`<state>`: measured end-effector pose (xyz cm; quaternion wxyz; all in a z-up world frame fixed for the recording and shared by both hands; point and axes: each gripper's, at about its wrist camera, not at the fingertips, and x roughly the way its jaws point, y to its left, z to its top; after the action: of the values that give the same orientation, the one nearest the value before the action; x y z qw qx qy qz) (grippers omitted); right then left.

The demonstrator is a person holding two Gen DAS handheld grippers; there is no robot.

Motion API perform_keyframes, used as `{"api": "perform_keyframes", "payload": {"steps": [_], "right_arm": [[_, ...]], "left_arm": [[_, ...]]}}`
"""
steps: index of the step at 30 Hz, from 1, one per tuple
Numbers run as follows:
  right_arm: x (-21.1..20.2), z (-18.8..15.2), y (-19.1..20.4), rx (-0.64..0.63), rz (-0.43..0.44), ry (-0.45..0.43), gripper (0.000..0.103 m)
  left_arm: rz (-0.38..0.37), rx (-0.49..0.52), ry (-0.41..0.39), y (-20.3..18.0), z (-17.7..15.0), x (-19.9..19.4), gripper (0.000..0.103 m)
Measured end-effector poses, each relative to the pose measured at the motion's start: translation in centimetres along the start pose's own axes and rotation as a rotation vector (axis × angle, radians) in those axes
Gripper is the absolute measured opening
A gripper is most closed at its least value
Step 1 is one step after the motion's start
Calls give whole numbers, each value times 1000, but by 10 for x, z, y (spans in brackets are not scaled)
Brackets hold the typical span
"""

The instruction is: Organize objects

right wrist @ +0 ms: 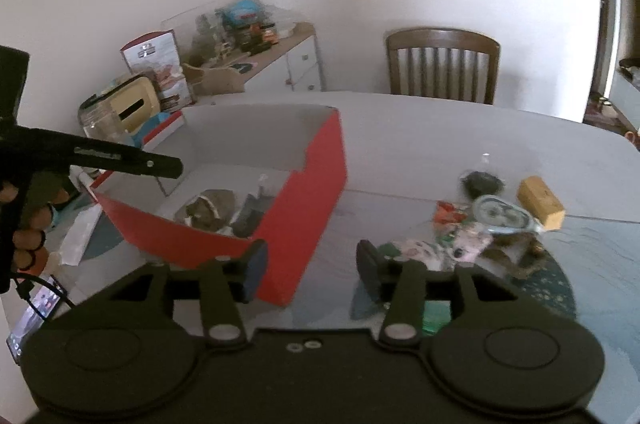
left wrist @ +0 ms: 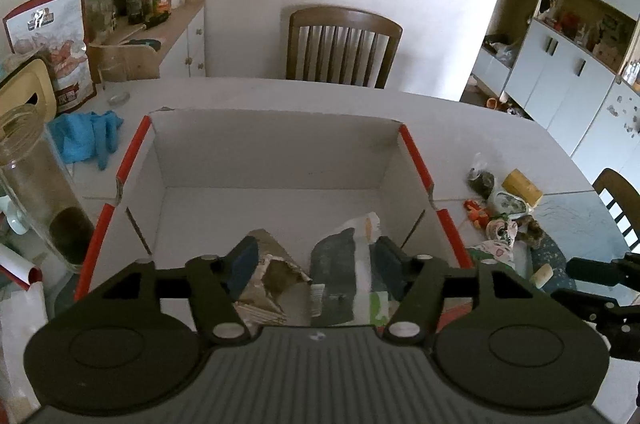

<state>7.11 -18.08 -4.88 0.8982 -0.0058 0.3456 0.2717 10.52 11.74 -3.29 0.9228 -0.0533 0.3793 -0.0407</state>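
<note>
Right wrist view shows the right gripper spread and empty near the packets, likely light, crinkly, slippery, best pinched at an edge.

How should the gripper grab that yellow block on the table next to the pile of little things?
Probably take the yellow block across its two long flat sides, coming down from above. It lies flat on the table, with bare space beyond it, though the small packets crowd its near side. The right gripper is open and closest.
</note>
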Motion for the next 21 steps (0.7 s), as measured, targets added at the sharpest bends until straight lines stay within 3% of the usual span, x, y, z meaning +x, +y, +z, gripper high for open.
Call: {"api": "perform_keyframes", "payload": {"steps": [12, 16, 21], "right_arm": [[-26, -12, -42, 47, -54, -23, 71], [-31, -15, -55, 59, -67, -30, 82], [-36, -18, -70, 63, -76, -29, 87]], "left_arm": [[-3, -11, -25, -32, -13, -12, 78], [8, -2, -37, -48, -18, -15, 80], [9, 11, -55, -68, -20, -17, 85]]}}
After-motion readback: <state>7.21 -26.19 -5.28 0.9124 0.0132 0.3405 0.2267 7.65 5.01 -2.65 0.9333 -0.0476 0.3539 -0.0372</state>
